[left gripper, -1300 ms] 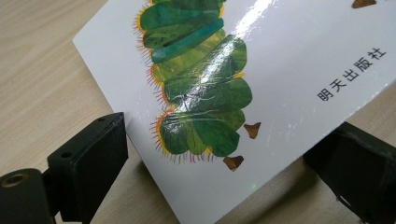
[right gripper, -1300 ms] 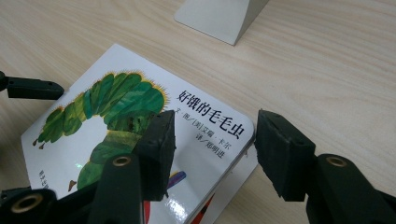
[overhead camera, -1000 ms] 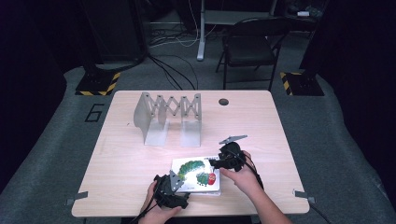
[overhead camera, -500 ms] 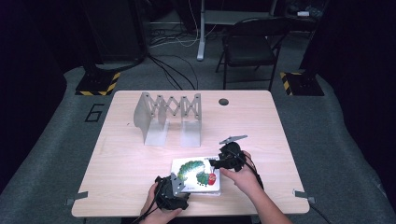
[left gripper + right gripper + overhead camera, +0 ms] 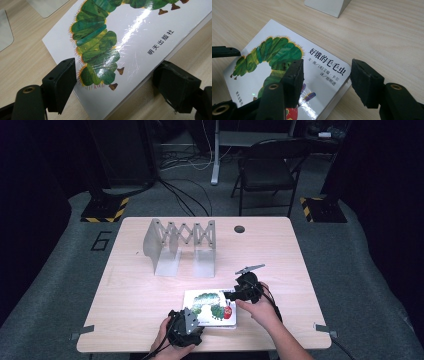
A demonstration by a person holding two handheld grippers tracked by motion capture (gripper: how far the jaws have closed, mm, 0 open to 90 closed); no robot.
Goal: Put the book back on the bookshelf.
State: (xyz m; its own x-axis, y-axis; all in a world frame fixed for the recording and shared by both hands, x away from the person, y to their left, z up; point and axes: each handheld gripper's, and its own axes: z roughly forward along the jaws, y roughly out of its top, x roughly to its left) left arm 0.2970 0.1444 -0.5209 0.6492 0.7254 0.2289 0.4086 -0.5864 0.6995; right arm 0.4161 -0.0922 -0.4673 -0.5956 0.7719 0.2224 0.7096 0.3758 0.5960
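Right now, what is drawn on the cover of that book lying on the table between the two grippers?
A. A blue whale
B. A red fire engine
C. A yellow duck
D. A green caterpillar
D. The book lies flat on the table, and its white cover carries a green caterpillar with a segmented body, seen between the open jaws in both gripper views.

We see our left black, blocky hand-held gripper (image 5: 185,327) with a grey three-cornered plate on top, and our right black hand-held gripper (image 5: 245,289) carrying the same kind of grey plate raised above it. Each has two matte black jaws with flat rectangular pads and brass-coloured screw inserts. Thin black cables trail back along our bare forearms.
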